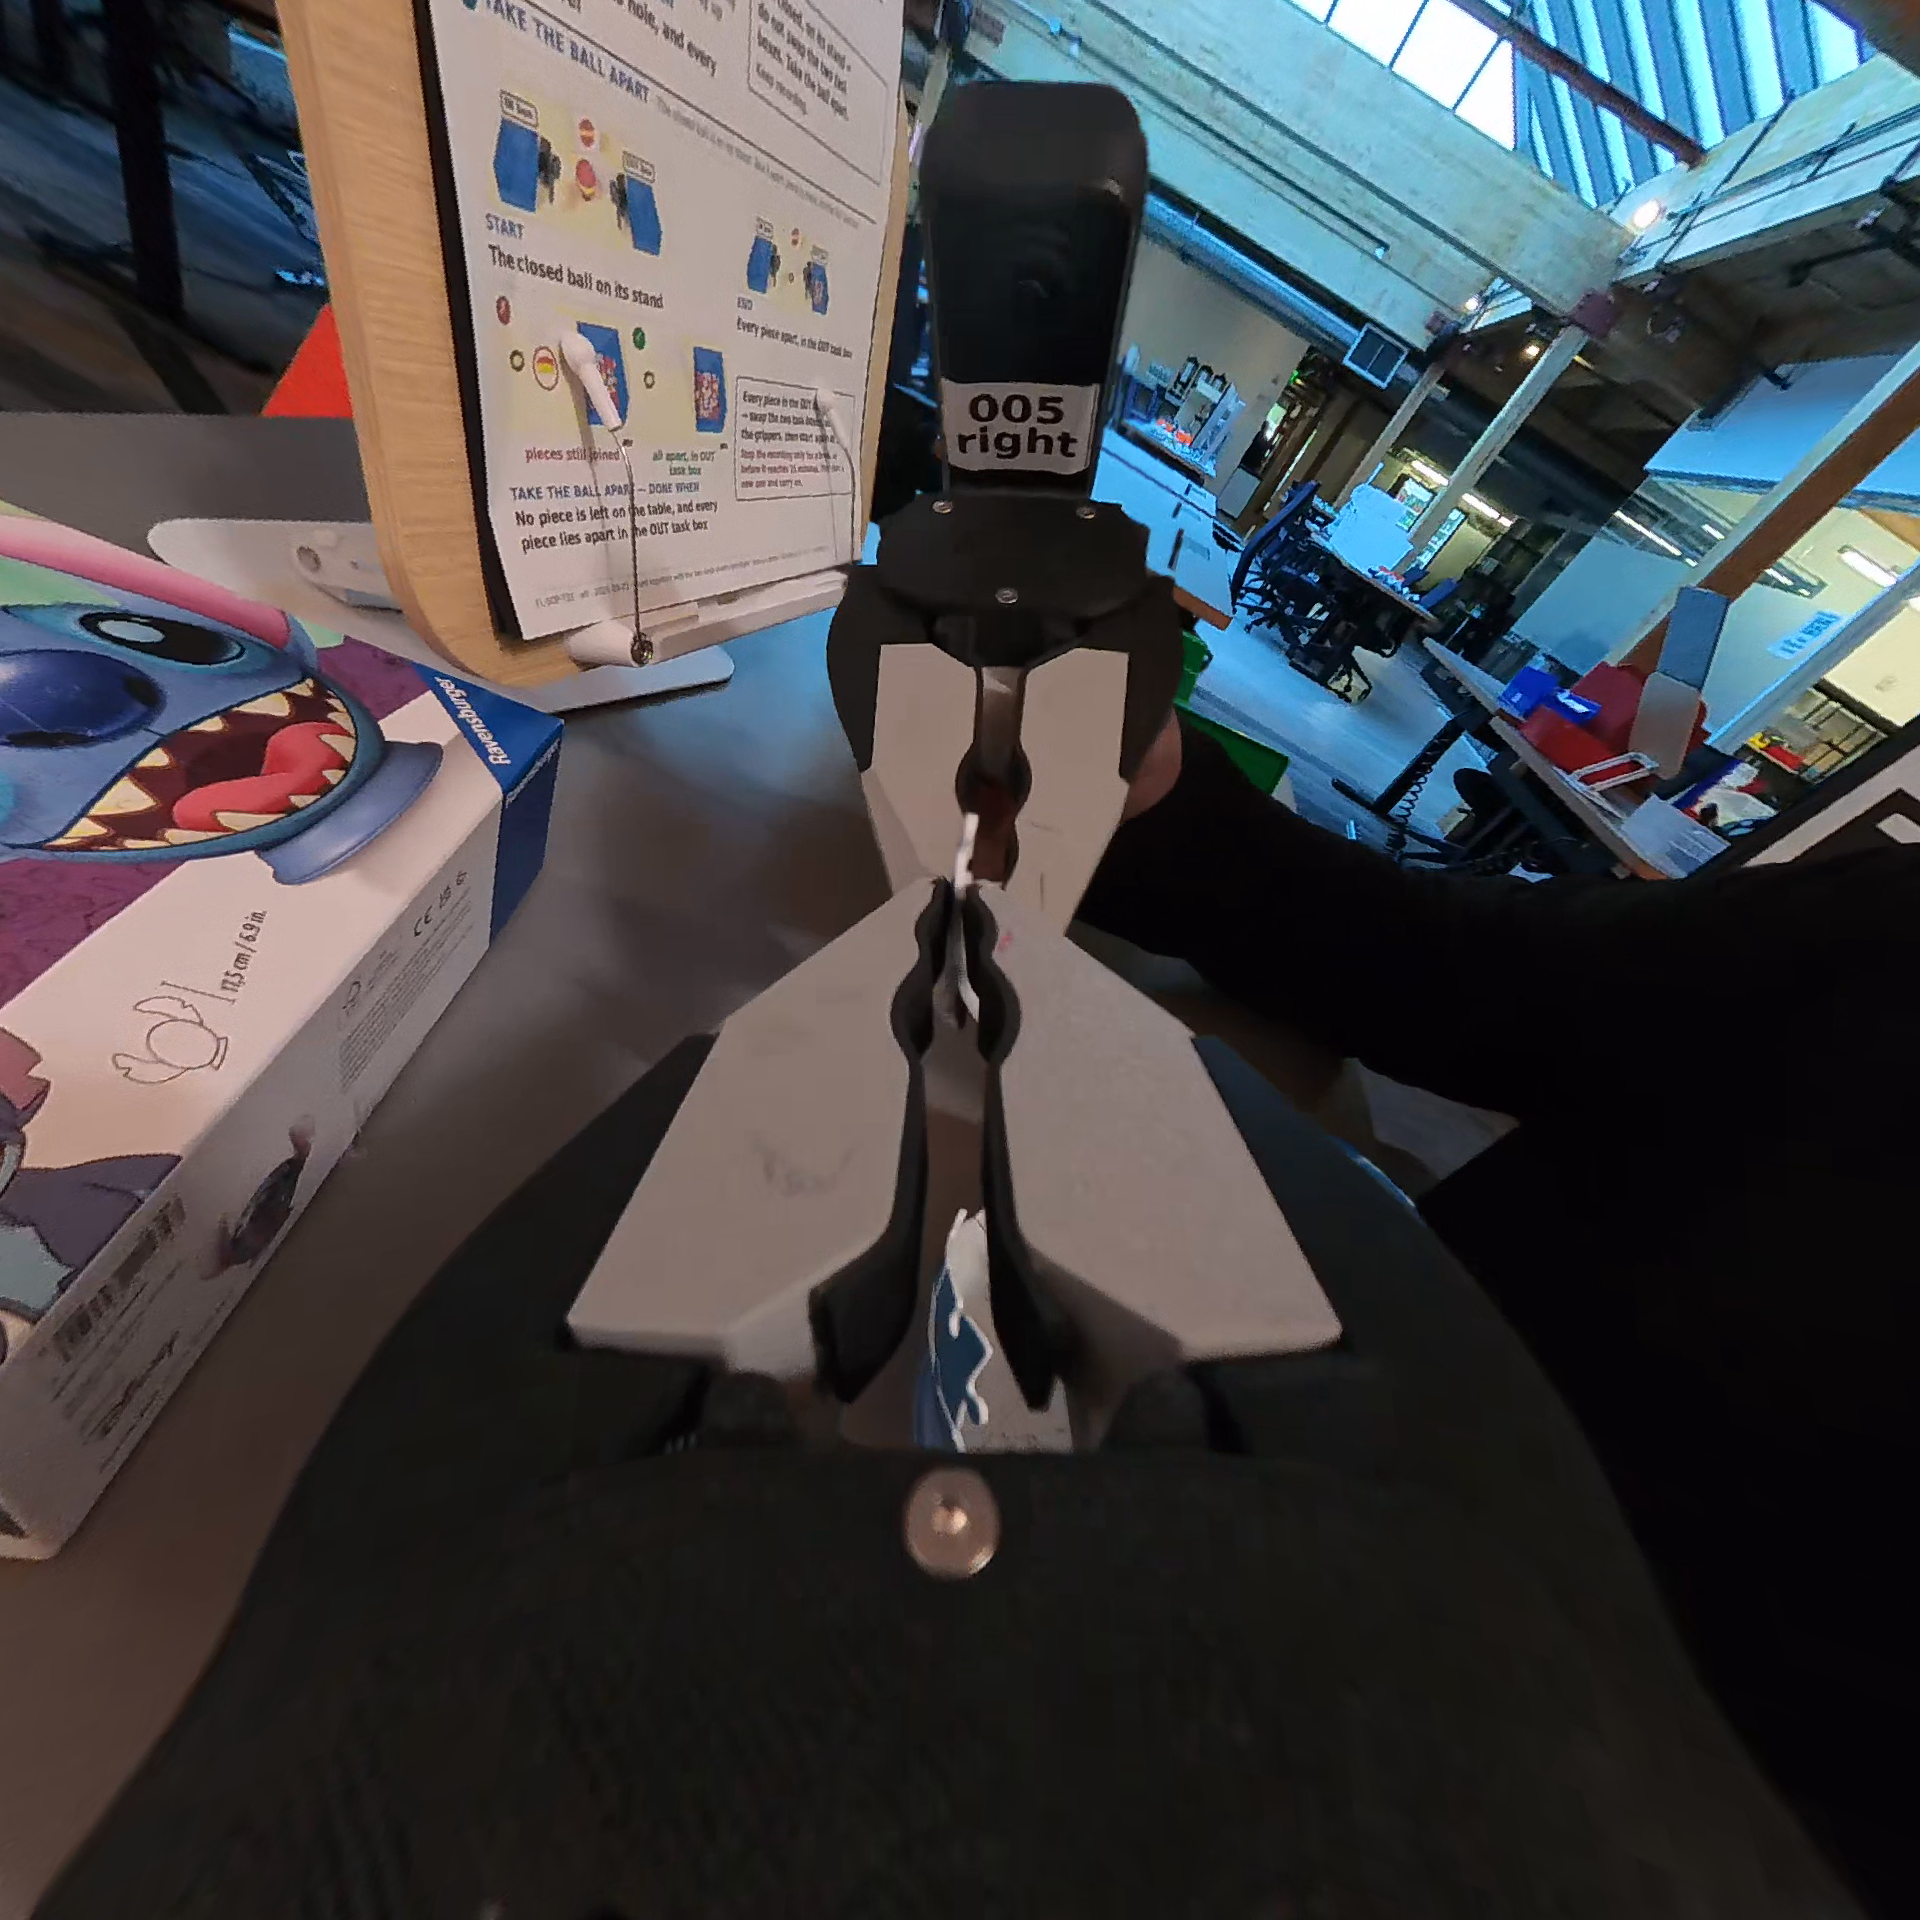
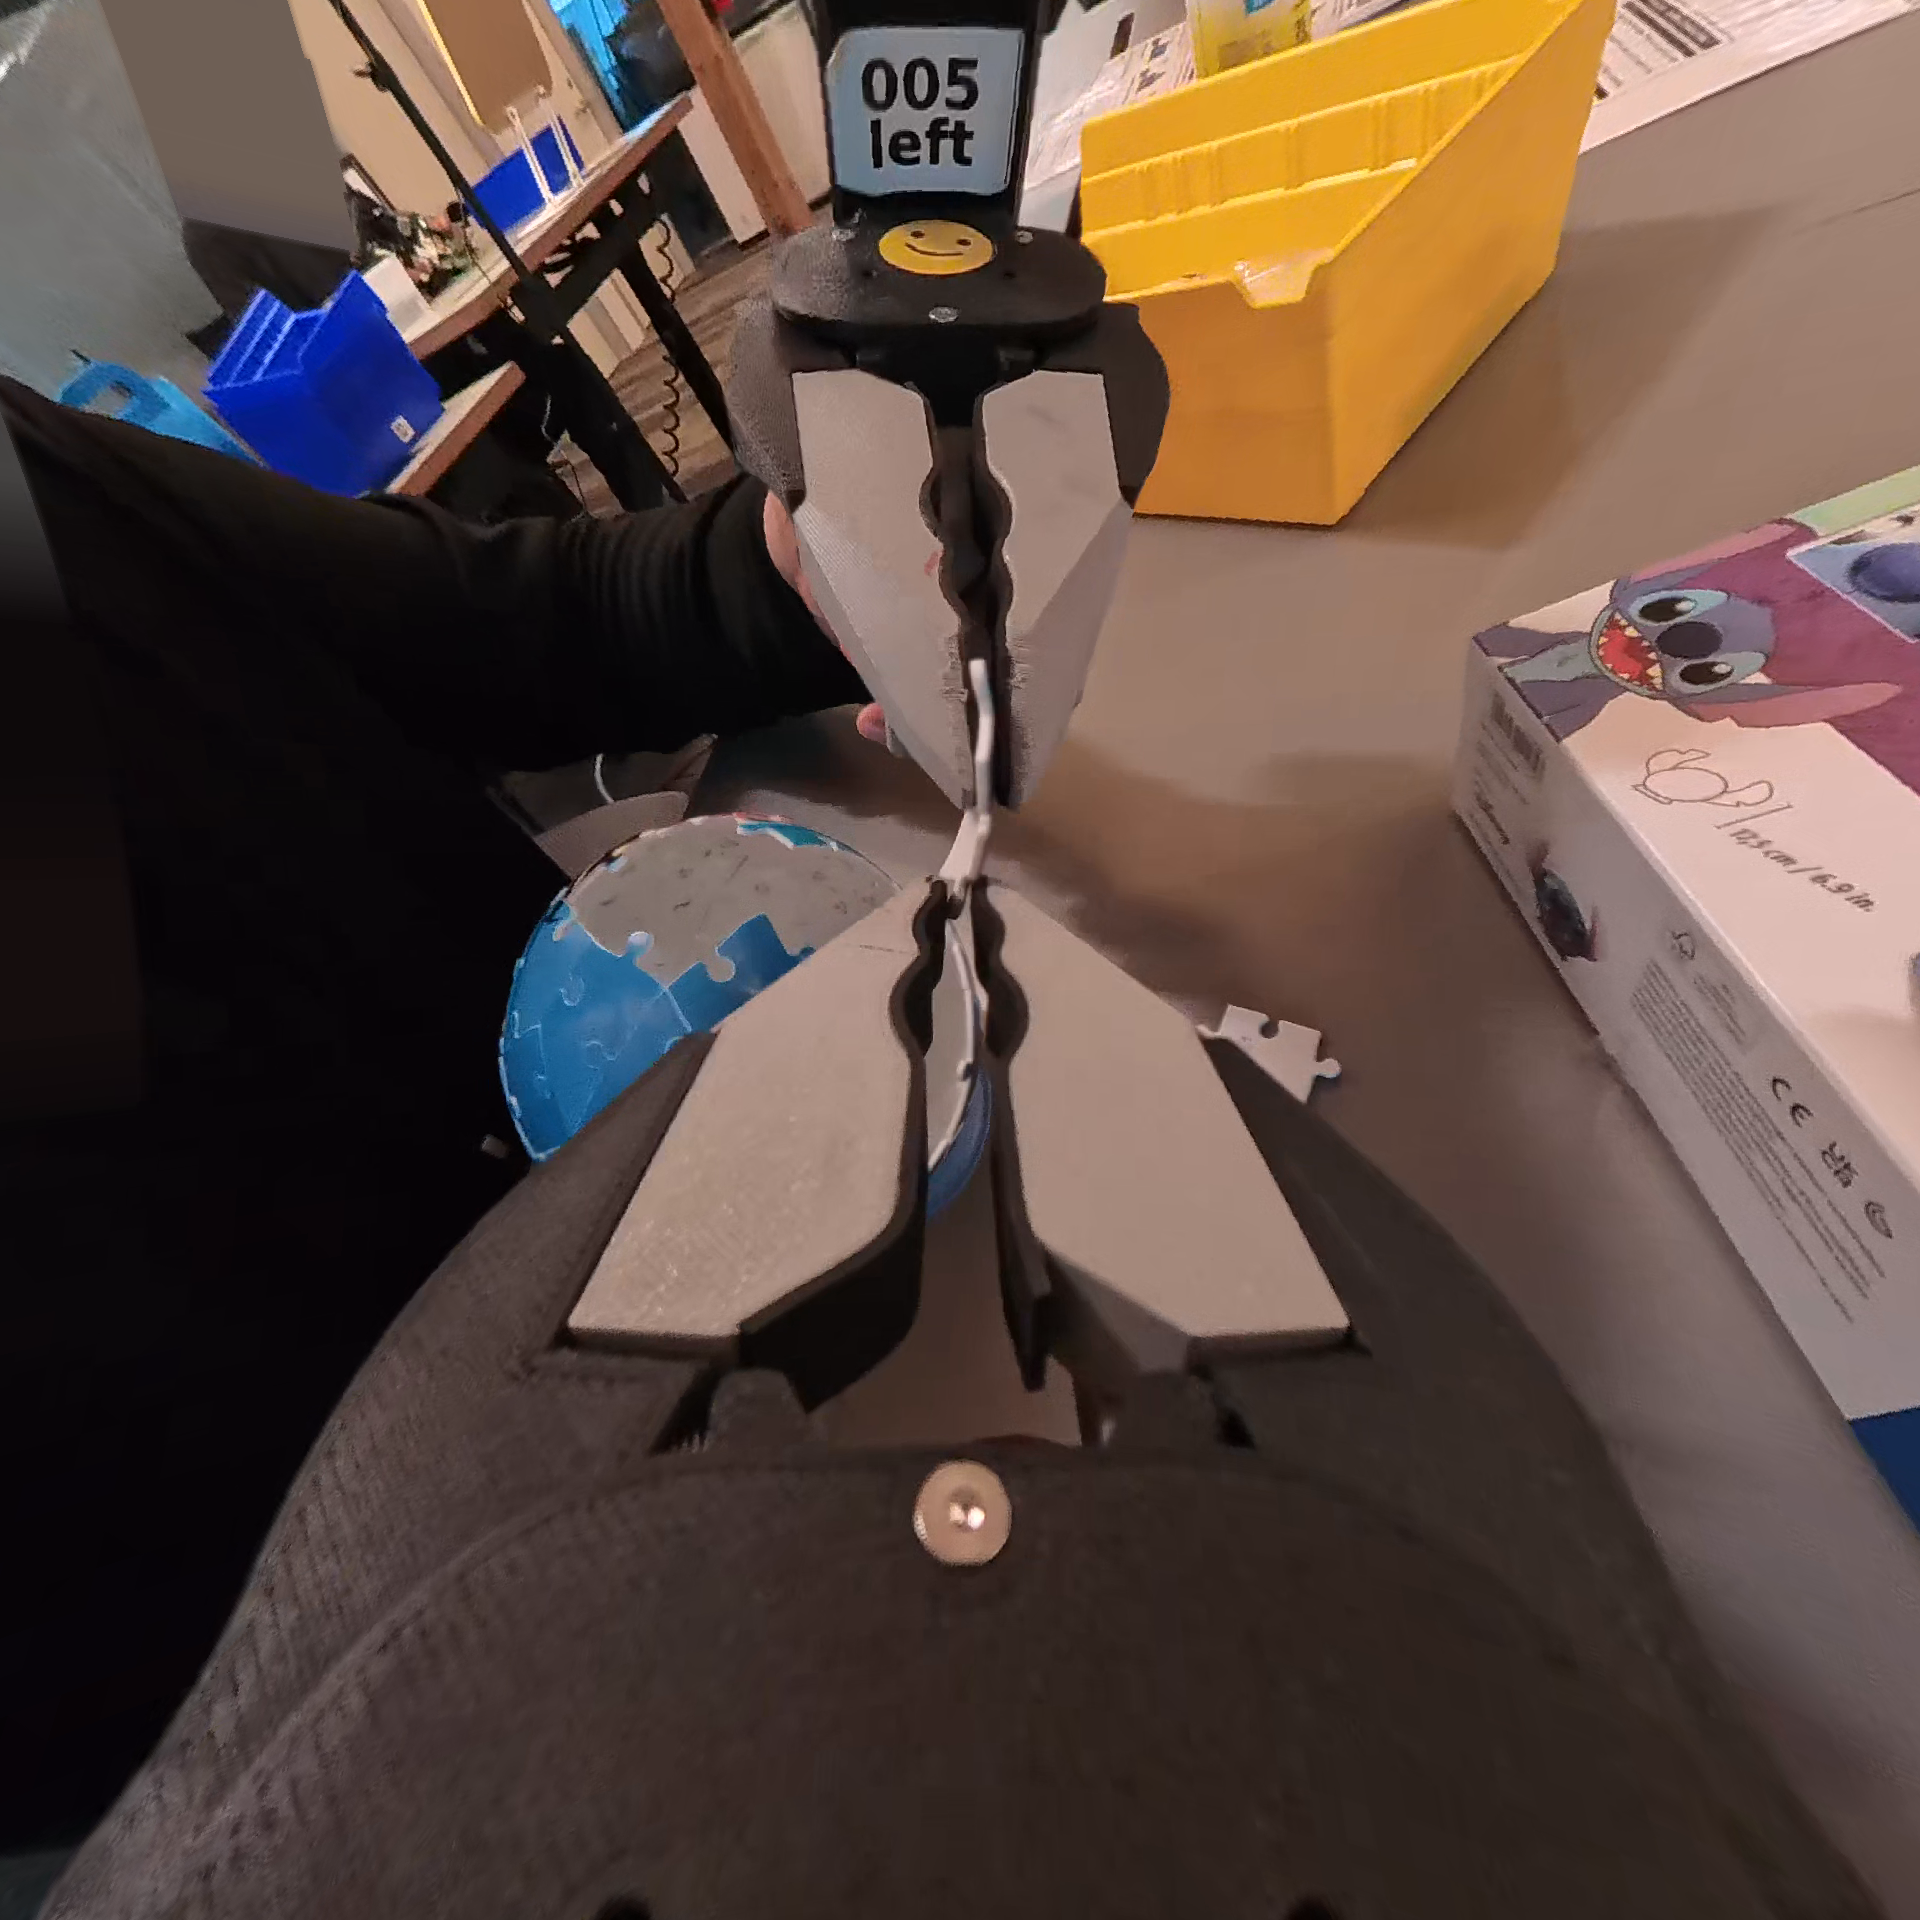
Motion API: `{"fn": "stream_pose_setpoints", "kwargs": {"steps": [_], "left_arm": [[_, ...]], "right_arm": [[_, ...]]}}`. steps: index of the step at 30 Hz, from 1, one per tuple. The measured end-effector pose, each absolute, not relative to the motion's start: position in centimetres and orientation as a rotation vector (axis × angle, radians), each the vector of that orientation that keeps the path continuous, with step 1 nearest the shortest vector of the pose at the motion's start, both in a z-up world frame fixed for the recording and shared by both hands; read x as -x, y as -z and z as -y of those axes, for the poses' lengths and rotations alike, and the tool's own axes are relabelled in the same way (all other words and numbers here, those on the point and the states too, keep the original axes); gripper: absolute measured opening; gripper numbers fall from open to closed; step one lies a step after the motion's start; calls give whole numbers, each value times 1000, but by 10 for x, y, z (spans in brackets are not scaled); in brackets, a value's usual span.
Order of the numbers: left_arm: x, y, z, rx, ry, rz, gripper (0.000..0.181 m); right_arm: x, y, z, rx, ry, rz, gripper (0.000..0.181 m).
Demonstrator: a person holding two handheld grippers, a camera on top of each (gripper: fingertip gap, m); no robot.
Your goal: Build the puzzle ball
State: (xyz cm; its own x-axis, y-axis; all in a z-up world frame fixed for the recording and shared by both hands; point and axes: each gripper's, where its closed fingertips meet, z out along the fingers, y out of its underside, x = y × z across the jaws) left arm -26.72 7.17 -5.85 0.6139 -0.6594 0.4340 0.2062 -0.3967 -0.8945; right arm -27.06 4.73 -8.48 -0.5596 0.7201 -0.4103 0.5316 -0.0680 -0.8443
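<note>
My left gripper [image 1: 951, 899] is shut on a blue and white puzzle piece [image 1: 961, 1340], held edge-on between its fingers. My right gripper [image 2: 961, 894] is shut on another curved puzzle piece [image 2: 956, 1029]. The two grippers face each other tip to tip above the table, and the pieces' white edges meet between them [image 2: 971, 847]. The right gripper also shows in the left wrist view [image 1: 992, 842], the left gripper in the right wrist view [image 2: 987, 795]. The partly built blue puzzle ball [image 2: 665, 966], open and grey inside, sits below left of my right gripper.
A loose white puzzle piece [image 2: 1273, 1044] lies on the grey table. The puzzle's box [image 2: 1714, 883] lies to the right and also shows in the left wrist view [image 1: 208, 935]. A yellow bin [image 2: 1299, 312] stands behind. An instruction sheet on a wooden stand [image 1: 644, 312] is at the back. Less than 4 cm separates the two grippers' tips.
</note>
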Motion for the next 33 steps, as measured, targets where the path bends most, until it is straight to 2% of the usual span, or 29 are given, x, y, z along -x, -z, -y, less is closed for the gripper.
{"fn": "stream_pose_setpoints", "kwargs": {"steps": [14,18,20,21,29,33], "left_arm": [[278,88,-64,1862,871,-442,0],[276,89,-62,1882,910,-449,19],[276,90,-63,1882,898,-448,12],[277,90,-65,1878,882,-447,1],[272,100,-62,1924,692,-537,0],[270,97,-60,1900,676,-539,0]], "right_arm": [[261,97,-64,1483,-1579,2038,0],[260,107,-65,1534,-1534,2067,0],[260,112,-64,1551,-1513,2084,0],[260,114,-63,1554,-1492,2096,0],[257,133,-55,1566,-1296,2202,0],[254,132,-52,1566,-1314,2222,16]]}}
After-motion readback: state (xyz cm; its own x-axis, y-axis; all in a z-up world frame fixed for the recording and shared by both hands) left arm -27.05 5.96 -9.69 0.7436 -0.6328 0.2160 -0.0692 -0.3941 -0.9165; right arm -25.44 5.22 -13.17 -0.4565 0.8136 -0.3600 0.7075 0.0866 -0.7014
